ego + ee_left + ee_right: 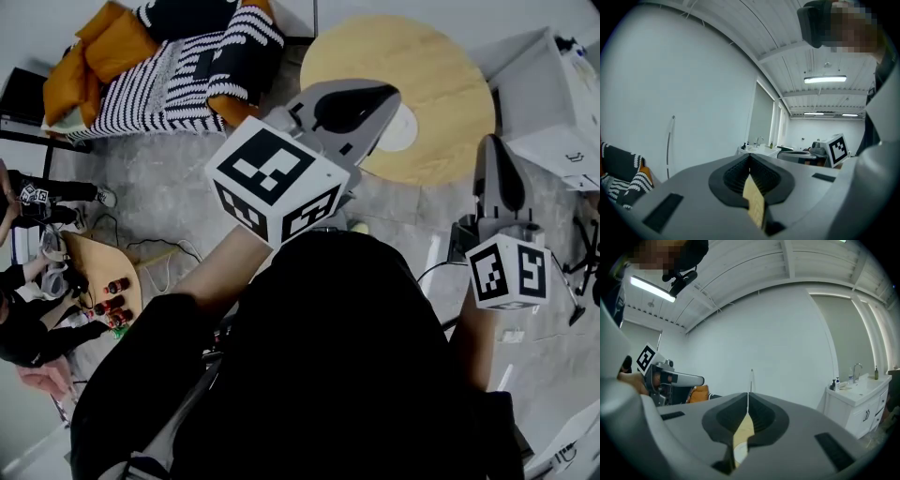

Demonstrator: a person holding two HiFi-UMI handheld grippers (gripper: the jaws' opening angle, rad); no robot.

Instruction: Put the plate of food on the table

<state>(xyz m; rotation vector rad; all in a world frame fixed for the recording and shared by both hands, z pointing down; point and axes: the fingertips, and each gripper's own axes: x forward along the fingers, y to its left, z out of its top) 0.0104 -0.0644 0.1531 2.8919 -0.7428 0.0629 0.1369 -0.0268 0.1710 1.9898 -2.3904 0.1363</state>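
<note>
A white plate (403,129) lies near the front edge of the round wooden table (441,66), partly hidden behind my left gripper (389,94); what is on it I cannot tell. That gripper is held high over the floor, its jaws shut with nothing in them, pointing towards the table. My right gripper (489,142) hangs to the right of the table, also shut and empty. In the left gripper view the left gripper (750,158) has its jaws closed together. The right gripper view shows the right gripper (748,397) the same way.
A sofa (169,66) with a striped blanket and orange cushions stands at the back left. A white cabinet (553,94) sits right of the round table. A small wooden side table (108,281) with bottles and a seated person are at far left. Cables lie on the floor.
</note>
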